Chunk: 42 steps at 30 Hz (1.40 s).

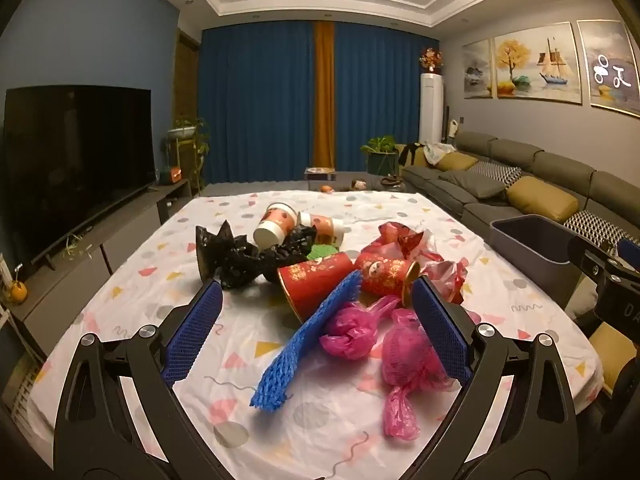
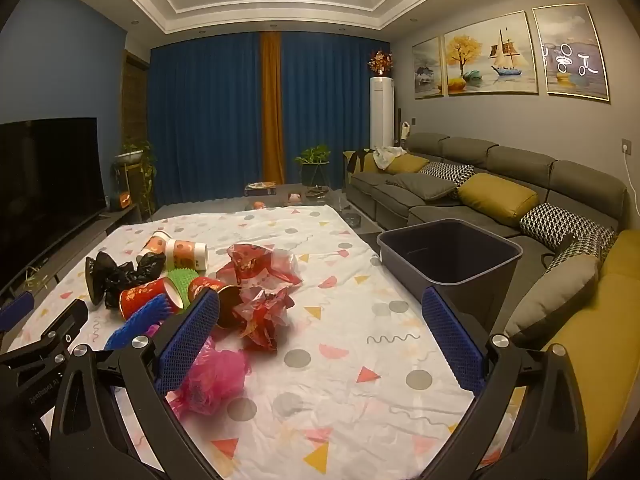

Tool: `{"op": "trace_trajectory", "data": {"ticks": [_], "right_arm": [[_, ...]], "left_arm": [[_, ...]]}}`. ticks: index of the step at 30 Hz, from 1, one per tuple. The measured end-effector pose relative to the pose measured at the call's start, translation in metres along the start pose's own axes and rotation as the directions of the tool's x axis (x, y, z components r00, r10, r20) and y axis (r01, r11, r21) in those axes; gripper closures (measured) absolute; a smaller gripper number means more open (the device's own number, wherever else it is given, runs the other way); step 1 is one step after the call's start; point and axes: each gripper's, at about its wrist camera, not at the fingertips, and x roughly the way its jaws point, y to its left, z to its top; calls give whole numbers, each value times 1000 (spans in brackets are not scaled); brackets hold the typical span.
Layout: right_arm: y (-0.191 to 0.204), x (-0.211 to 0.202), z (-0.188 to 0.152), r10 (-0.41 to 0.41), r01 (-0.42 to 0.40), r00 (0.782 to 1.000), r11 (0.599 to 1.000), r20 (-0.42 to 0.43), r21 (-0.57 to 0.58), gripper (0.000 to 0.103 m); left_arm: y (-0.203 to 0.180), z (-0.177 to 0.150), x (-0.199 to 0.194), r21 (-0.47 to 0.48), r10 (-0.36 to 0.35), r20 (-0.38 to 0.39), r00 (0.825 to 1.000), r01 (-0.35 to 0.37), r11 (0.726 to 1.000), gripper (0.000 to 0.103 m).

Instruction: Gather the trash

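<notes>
Peeking behind cups, green wad (image 1: 320, 251)

The left gripper (image 1: 316, 320) fills the lower part of the left wrist view: two glossy black, curved arms, each with round silver screws near the top. Its jaws are lined with bright blue pads (image 1: 194, 334) of a fine mesh texture. The right gripper (image 2: 320, 338) looks the same in its own view, black frame, silver screws, blue textured pads (image 2: 454, 338). At the lower left edge of that view, faint pale lettering marks the other gripper's black body.
</notes>
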Motion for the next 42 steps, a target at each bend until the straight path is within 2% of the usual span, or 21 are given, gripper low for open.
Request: {"op": "trace_trajectory", "data": {"ticks": [42], "right_arm": [[2,6,-2,1,-1,1000,1000,-4,-2,5]], "left_arm": [[4,-9,9,-21,-3,3,1000,3,1000,9]]}}
